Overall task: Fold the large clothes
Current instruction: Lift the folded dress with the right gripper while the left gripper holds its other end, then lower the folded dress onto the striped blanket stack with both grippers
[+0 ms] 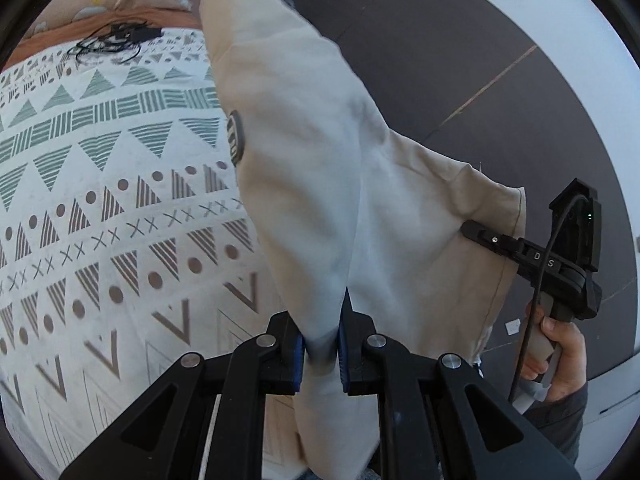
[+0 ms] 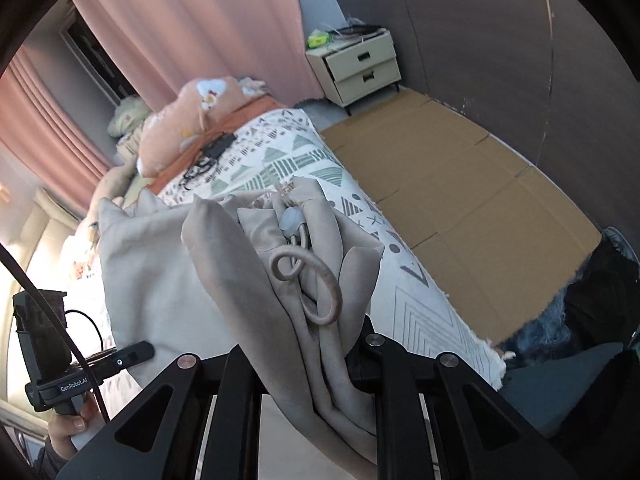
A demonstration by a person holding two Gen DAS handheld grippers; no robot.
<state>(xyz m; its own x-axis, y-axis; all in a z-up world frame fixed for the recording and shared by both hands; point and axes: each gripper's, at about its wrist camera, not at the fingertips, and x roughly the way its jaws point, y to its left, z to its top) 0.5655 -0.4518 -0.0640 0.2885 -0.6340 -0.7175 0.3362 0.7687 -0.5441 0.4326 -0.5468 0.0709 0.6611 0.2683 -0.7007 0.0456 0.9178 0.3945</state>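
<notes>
A large beige garment [image 1: 320,160] hangs in the air above the bed's edge, stretched between both grippers. My left gripper [image 1: 322,344] is shut on a fold of it, the blue pads [image 1: 299,350] pressing the cloth from both sides. Off to the right, my right gripper [image 1: 480,236] pinches the garment's seamed edge. In the right wrist view the garment [image 2: 256,280] is bunched, with a drawstring loop [image 2: 320,292] and a toggle [image 2: 294,220] on top. My right gripper [image 2: 308,360] is shut on that bunch, its fingertips hidden by cloth. The left gripper [image 2: 132,354] shows at the lower left.
The bed's cover [image 1: 100,200] has a triangle pattern, with black cables [image 1: 108,42] and pillows [image 2: 184,120] at its head. Flat cardboard [image 2: 460,184] lies on the floor beside it, a white nightstand [image 2: 360,66] behind that. Pink curtains [image 2: 180,20] and a dark wall [image 1: 460,60] stand around.
</notes>
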